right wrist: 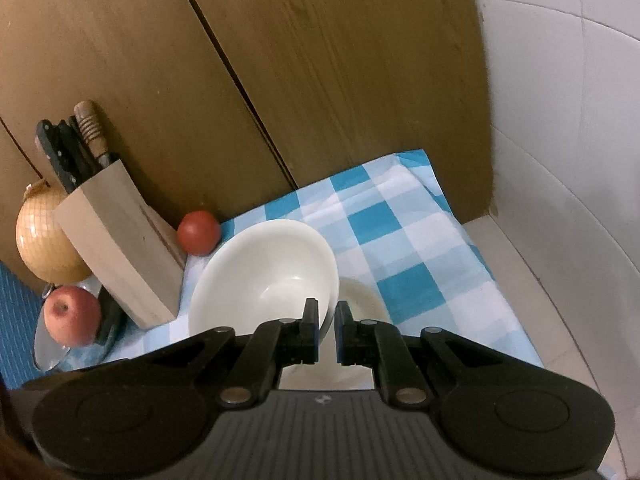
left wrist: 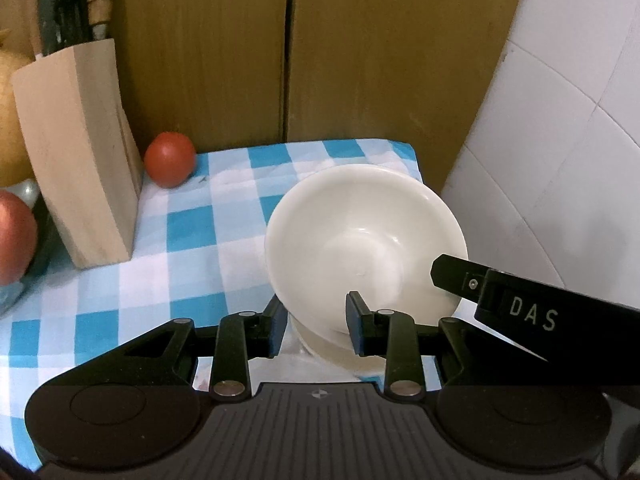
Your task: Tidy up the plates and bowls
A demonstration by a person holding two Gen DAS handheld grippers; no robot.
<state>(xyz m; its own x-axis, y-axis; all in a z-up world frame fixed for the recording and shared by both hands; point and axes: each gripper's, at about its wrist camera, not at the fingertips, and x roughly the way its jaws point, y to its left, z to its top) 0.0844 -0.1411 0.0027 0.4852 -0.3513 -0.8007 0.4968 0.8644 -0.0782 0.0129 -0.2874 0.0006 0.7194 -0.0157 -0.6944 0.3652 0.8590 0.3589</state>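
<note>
While angled down over the cloth, left tool and right tool both pinch the tilted bowl's rim

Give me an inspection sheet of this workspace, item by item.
Surface: blue-and-white checked cloth covers the table.
Job's things: white bowl tilted, held at its rim by both grippers; another white dish lies under it, mostly hidden.
Clutter: wooden knife block with knives, tomato, apple on a glass plate, onion.
Grippers: left gripper shut on the bowl's near rim; right gripper shut on its rim too.
Cables: nothing seen.
Surroundings: wooden panels behind, white tiled wall to the right.
</note>
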